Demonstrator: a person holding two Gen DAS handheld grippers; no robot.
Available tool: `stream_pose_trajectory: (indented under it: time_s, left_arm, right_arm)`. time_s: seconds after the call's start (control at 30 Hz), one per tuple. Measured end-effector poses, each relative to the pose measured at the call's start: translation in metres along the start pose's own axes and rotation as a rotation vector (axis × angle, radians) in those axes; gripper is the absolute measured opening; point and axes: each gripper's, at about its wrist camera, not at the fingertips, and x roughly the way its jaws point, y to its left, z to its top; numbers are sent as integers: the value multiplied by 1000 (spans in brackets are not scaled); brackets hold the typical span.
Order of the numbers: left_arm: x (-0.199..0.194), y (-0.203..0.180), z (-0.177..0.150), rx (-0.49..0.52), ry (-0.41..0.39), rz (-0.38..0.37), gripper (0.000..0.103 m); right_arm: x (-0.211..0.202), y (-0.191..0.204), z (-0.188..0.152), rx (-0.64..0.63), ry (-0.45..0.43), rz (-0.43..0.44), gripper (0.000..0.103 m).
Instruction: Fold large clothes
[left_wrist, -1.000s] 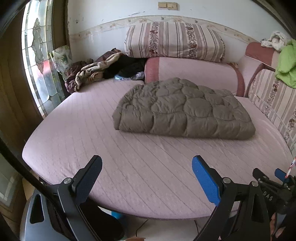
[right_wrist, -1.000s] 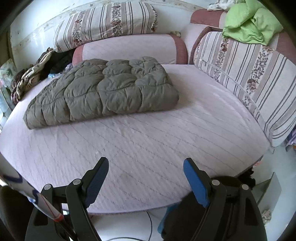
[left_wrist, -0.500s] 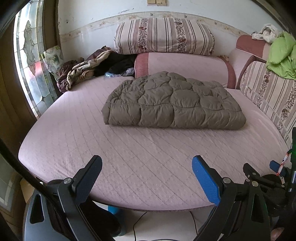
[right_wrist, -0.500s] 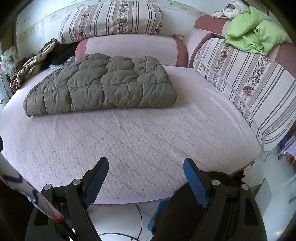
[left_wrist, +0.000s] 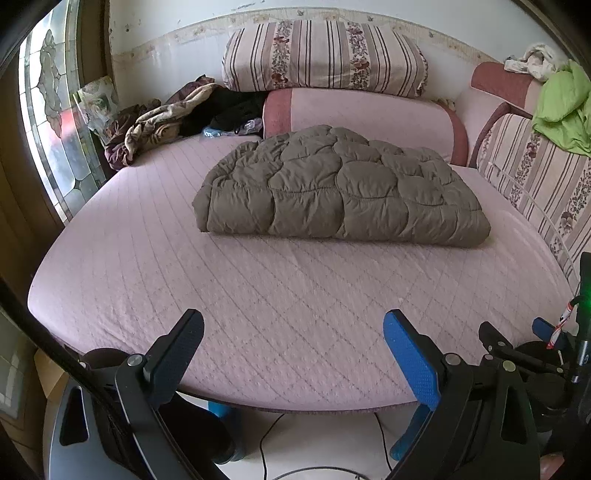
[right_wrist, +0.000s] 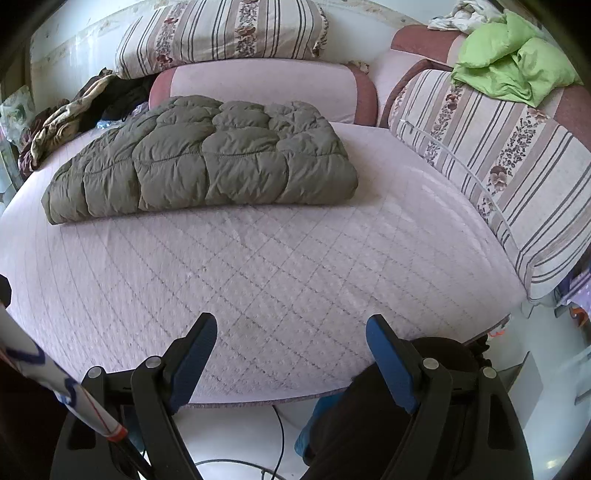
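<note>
folded quilted jacket (left_wrist: 340, 188) on pink bed (left_wrist: 258, 295), striped cushions (left_wrist: 325, 55) behind, perhaps.

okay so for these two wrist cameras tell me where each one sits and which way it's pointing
Left wrist: sits on the left claw, off the near edge of the bed, facing across it to the folded jacket and striped pillow; its own open fingers show, with part of the other claw at right.
Right wrist: sits on the right claw, off the same edge further right, facing the jacket and green cloth; its open fingers show.
Shared: bed, jacket, pillow, green cloth, and the clothes pile.
</note>
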Motion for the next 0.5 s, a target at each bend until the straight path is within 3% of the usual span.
stream_pose_trajectory:
  time_s: [0.5]
  left_arm:
    - [10, -2, -2, -2, 47, -15, 97]
  right_arm:
    - [1, 3, 0, -15, -2, -7, 86]
